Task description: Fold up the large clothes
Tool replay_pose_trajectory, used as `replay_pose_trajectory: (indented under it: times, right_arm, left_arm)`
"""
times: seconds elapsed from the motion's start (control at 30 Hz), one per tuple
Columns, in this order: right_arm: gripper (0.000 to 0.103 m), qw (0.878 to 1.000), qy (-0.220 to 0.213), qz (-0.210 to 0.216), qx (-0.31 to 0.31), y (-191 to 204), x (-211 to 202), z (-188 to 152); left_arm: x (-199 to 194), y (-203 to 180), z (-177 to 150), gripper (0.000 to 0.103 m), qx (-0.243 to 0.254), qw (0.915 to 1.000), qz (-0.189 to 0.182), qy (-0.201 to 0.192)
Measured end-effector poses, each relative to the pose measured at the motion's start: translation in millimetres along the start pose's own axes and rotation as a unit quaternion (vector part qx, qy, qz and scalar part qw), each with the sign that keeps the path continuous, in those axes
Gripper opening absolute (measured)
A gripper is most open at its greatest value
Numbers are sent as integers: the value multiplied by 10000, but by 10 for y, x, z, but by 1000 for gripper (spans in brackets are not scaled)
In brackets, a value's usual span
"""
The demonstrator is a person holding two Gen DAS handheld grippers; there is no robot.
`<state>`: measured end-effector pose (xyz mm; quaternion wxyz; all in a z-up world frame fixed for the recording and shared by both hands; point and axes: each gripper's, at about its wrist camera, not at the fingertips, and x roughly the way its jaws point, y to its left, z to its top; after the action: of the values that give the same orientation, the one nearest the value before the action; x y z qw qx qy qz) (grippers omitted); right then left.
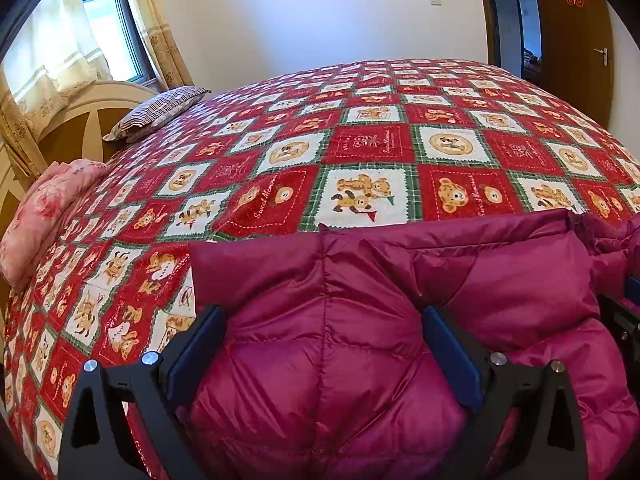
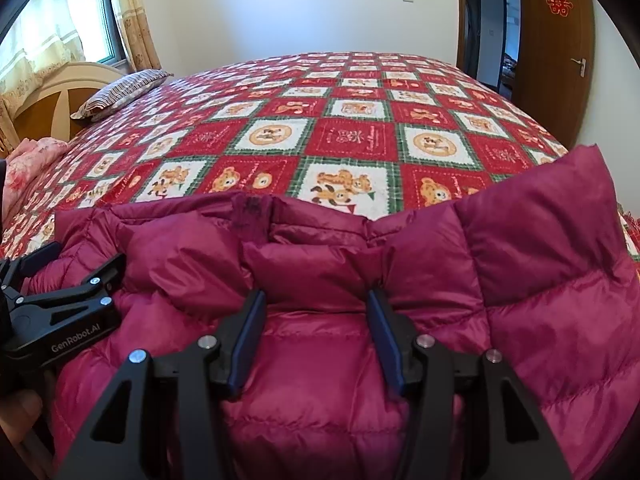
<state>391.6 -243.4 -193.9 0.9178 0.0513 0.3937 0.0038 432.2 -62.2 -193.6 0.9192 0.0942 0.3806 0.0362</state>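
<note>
A plain magenta-purple is seen on the quilted jacket (image 1: 360, 340) at the near edge of the bed. The bedspread (image 1: 360, 140) is patterned in red and white squares with brown teddy bears, framed in green plaid. Pink florals are shown on the pillow (image 1: 44, 216) at the left edge; brown and white stripes on the far pillow (image 1: 160, 112). The gripper fingers (image 2: 248, 344) are faced in dark blue on black.

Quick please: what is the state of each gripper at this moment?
Left gripper: jaws wide, puffy magenta quilted down jacket bulging between them; grip cannot be told.
Right gripper: jaws half open, same jacket between them; grip cannot be told.
</note>
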Motion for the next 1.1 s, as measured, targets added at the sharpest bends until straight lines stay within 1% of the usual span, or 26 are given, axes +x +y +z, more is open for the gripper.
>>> replay_pose_trajectory:
  times: [0.6,0.77,0.83,0.9,0.97,1.03,1.07,1.1]
  right_arm:
    - [57,9998,75,-137,-120,45,33,-9]
    - [58,9995,110,-202,-194,74,53,1]
    - [58,9994,141,-211,-230,84,51,18]
    - [58,9994,136,-167,-278,87,-5,28]
    - [58,9995,37,-172,-279,86,-155,18]
    - [63,9994,-163,-164,-244,90,-371,-16]
    - [66,9993,-216,-157,-243,103,-447,-37]
    - [66,9992,-277,-149,-245,128,-540,-81]
  left_arm:
    - [11,-10,-16,100,56,10000,61,14]
    - [17,-19,-12,100,134,9998,145,48]
    - [-26,-20,14,100,180,9996,185,63]
    - [-161,32,44,100,148,9996,220,101]
    - [-410,170,40,100,-80,9999,-54,43]
    - [-635,285,-19,100,-257,9991,-324,-111]
    - [-699,316,-67,100,-285,9989,-348,-128]
    - [-727,324,-115,100,-280,9989,-363,-101]
